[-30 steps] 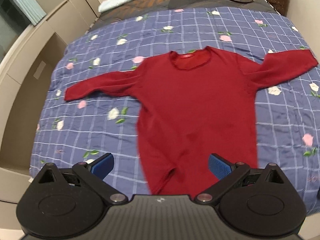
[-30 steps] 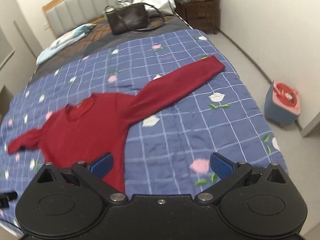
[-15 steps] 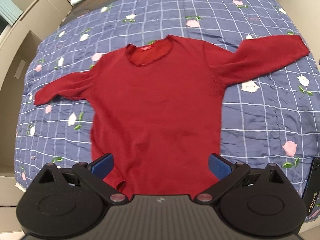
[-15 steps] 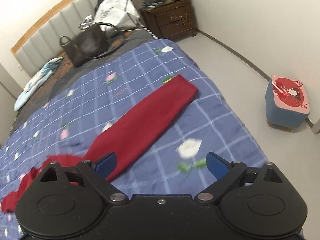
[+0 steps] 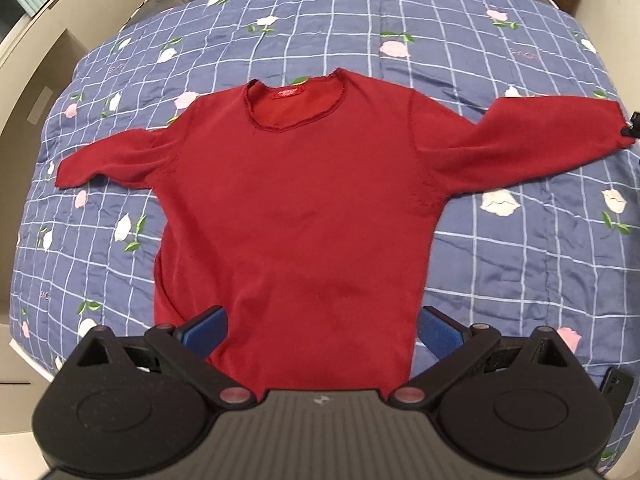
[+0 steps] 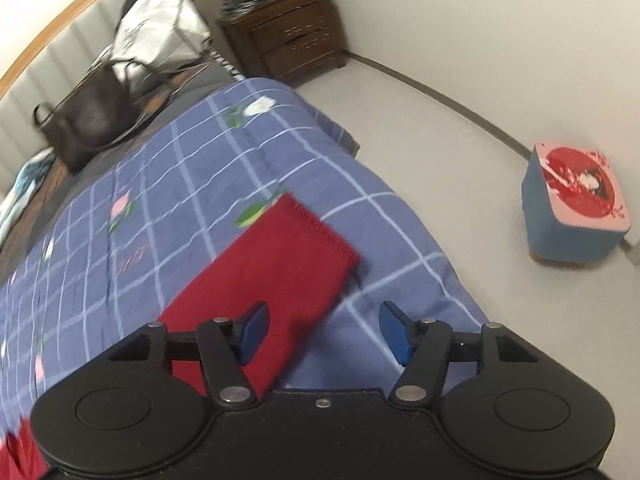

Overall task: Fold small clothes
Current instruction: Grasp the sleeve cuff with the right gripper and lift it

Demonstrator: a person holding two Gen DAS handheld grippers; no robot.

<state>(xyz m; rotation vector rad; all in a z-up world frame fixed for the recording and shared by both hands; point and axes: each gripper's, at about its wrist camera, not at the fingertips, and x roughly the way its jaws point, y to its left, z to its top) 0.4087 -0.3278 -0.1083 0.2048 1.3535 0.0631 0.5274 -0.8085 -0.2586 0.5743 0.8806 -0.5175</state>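
Note:
A red long-sleeved sweater (image 5: 296,208) lies flat, face up, on the blue checked bedspread (image 5: 520,280), both sleeves spread out sideways. My left gripper (image 5: 320,330) hangs open above the sweater's hem, nothing between its blue pads. In the right wrist view the sweater's right sleeve (image 6: 272,280) ends in a cuff near the bed's edge. My right gripper (image 6: 322,330) is open just short of that cuff, its left pad over the sleeve. A dark bit of the right gripper (image 5: 632,126) shows at the cuff in the left wrist view.
The bedspread (image 6: 160,184) ends close to the cuff, with bare floor beyond. A blue stool with a red and pink top (image 6: 576,204) stands on the floor. A dark handbag (image 6: 92,116) and a white bag (image 6: 160,36) sit near the headboard, beside a wooden nightstand (image 6: 288,36).
The left gripper has shifted over the sweater's hem, centring the body in view. The right gripper has travelled along the right sleeve to its cuff and its jaws have narrowed somewhat.

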